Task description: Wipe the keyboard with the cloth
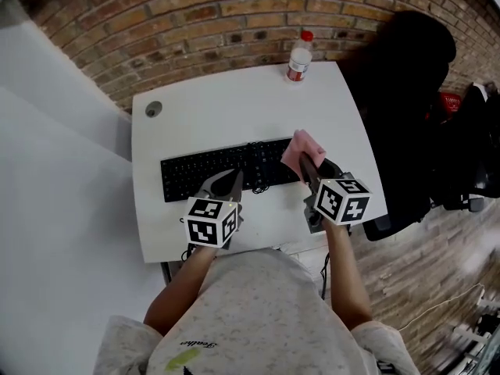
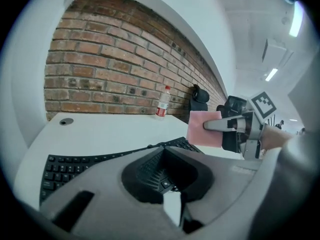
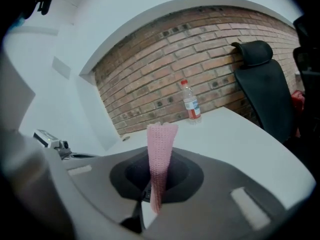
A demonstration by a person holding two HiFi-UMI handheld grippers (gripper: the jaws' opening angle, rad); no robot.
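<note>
the pink cloth (image 1: pixel 301 150) was pinched edge-on between the closed jaws of the right gripper (image 1: pixel 304 162), standing up out of them as a narrow folded strip in the right gripper view. in the head view it hung over the 3 o'clock end of the black keyboard (image 1: pixel 223 172); the left gripper view showed it held up above the table, and whether its lower edge touched the keys could not be told.

the keyboard lay lengthwise across the middle of the table, slightly curved, with its 9 o'clock end nearer the left edge. the left gripper (image 1: pixel 234 177) hovered over the keyboard's 6 o'clock edge near the middle, its jaws drawn together with nothing between them. the two grippers were apart, the right one at the left one's 3 o'clock.

the white table (image 1: pixel 226 104) was smooth and mostly bare. a round grey cable hole (image 1: pixel 153 109) sat toward its 10 o'clock corner, and a clear plastic bottle (image 1: pixel 298 55) with a red cap and red label stood upright at the far edge, at about 1 o'clock, well apart from the keyboard.

a red brick wall (image 1: pixel 195 10) ran behind the table at 12 o'clock. a black office chair (image 1: pixel 402 92) stood beside the table at 3 o'clock. the floor (image 1: pixel 437 272) at 4 o'clock was wood-patterned planks.
</note>
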